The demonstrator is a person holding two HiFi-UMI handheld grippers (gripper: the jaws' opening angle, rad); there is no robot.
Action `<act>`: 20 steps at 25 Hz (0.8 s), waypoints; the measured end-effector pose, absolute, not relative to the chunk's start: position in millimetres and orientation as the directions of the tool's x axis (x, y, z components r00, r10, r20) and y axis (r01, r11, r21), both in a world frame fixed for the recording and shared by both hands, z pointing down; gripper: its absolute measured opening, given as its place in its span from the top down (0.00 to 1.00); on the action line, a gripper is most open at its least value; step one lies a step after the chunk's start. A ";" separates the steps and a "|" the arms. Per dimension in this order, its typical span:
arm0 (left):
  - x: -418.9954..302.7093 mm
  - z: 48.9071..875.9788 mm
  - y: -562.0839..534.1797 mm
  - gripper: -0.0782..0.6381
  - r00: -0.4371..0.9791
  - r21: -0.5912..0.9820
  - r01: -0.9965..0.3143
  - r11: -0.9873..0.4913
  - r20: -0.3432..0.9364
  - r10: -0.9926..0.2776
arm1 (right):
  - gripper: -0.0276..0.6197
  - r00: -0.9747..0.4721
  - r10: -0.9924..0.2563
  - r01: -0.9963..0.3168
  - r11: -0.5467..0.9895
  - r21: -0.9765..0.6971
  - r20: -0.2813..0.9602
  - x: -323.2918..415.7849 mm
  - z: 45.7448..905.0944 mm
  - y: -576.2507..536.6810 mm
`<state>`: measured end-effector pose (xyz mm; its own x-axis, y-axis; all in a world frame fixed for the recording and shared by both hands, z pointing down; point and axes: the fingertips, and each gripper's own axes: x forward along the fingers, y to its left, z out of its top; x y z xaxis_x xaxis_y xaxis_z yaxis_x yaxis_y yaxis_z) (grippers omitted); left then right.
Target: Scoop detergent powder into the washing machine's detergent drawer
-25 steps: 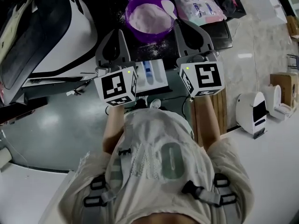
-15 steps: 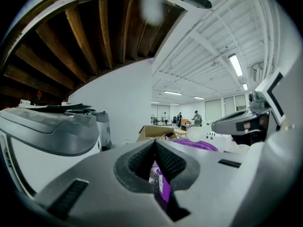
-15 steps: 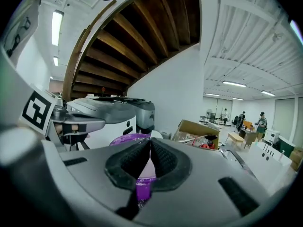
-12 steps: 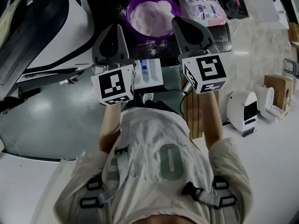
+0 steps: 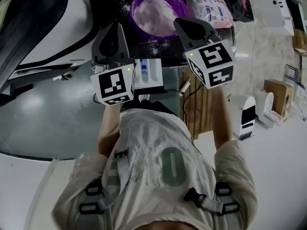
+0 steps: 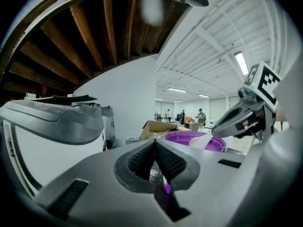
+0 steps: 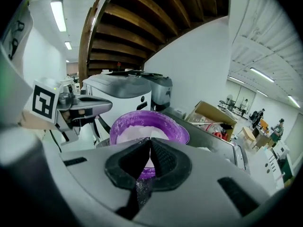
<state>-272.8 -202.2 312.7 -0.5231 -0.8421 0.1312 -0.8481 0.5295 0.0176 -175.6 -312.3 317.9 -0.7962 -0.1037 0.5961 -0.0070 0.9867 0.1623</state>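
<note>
Head view — left tool (image 5: 113, 28), right tool (image 5: 179, 21), both pressed shut, near purple powder bowl (image 5: 135, 8)

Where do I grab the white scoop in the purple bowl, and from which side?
Grip the scoop's raised end, propped over the purple bowl's rim nearest the right gripper. Come in from that side, since the rest seems to sit in powder.

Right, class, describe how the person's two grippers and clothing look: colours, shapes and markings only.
The left gripper and the right gripper have smooth grey shells with black ribbed pads. Each carries a white cube printed with black square markers, plus a small green light. The person wears a pale short-sleeved T-shirt with large faded print, under dark harness straps with buckles.
</note>
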 end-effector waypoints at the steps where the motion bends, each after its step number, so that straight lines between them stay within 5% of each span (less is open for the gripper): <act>1: -273.8 316.0 -200.3 0.86 -0.527 0.022 -0.845 0.535 0.142 -0.838 | 0.94 -0.782 -0.099 0.008 0.986 0.168 0.616 -176.1 321.8 -311.5; 20: -287.9 317.0 -184.7 0.86 -0.557 0.039 -0.824 0.565 0.125 -0.821 | 0.94 -0.565 0.047 0.106 0.994 0.016 0.824 -181.8 347.4 -295.3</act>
<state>-287.9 -184.7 317.0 -0.5574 -0.8208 0.1250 -0.8239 0.5654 0.0393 -181.8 -295.3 347.4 -0.5650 0.0469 0.8237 0.1059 0.9942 0.0160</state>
